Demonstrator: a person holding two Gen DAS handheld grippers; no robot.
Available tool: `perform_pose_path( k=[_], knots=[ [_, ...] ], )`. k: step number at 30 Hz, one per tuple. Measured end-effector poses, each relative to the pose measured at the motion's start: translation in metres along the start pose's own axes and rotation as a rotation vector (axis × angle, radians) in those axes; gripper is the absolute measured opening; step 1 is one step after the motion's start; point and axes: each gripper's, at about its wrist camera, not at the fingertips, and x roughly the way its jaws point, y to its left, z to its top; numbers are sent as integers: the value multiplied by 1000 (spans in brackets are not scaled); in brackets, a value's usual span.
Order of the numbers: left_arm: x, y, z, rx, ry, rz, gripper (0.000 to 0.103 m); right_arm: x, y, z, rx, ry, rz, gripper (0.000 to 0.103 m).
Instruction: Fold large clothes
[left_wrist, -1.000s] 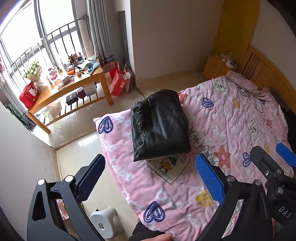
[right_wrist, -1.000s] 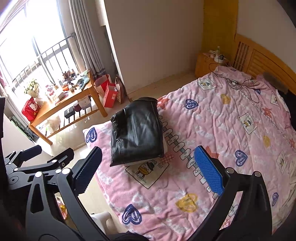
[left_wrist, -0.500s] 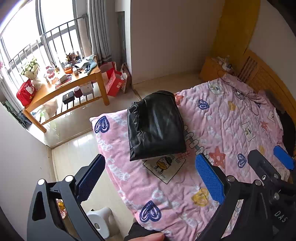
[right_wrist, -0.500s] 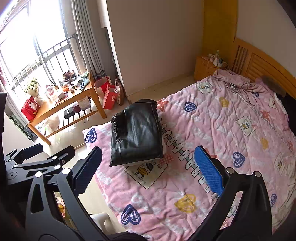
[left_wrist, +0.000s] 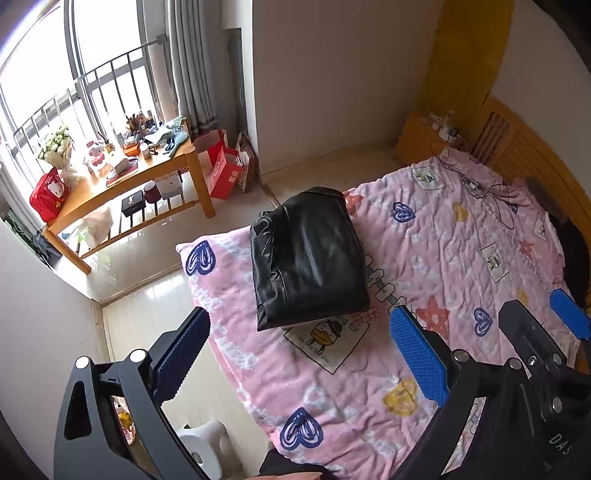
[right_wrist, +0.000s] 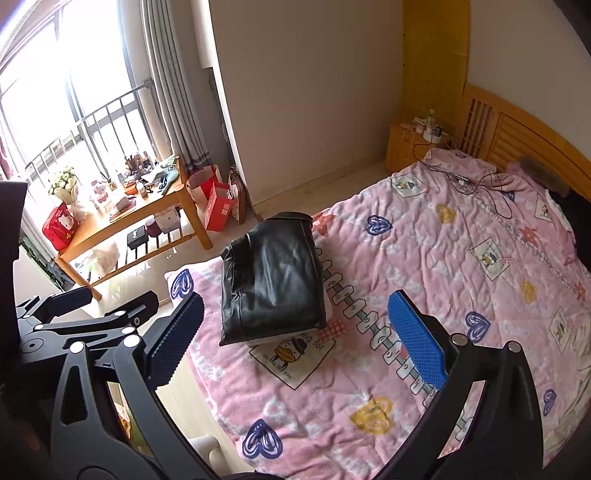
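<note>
While you hold both tools above the bed (left_wrist: 461, 258), the left gripper (left_wrist: 299, 354) gapes wide and empty; the right gripper (right_wrist: 295, 332) likewise, nothing between its blue pads (right_wrist: 417, 339). Black jacket (left_wrist: 306, 254) lies folded near the bed's foot corner, on the pink quilt (right_wrist: 424, 258), well apart from both grippers. Cluttered counter (left_wrist: 122, 181) stands by the window.

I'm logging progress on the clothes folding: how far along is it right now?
Done: the black jacket lies folded in a compact bundle near the foot of the pink blanket. In hand: nothing; the left gripper and right gripper are open, held above the bed. Left: no unfolded clothes visible.
</note>
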Motion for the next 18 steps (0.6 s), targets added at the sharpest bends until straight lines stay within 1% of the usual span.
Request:
perform_pose_path(
  k=[18],
  knots=[
    [16, -9, 15, 25, -2, -5, 95, 9, 2, 6, 11, 0, -17, 97]
  ],
)
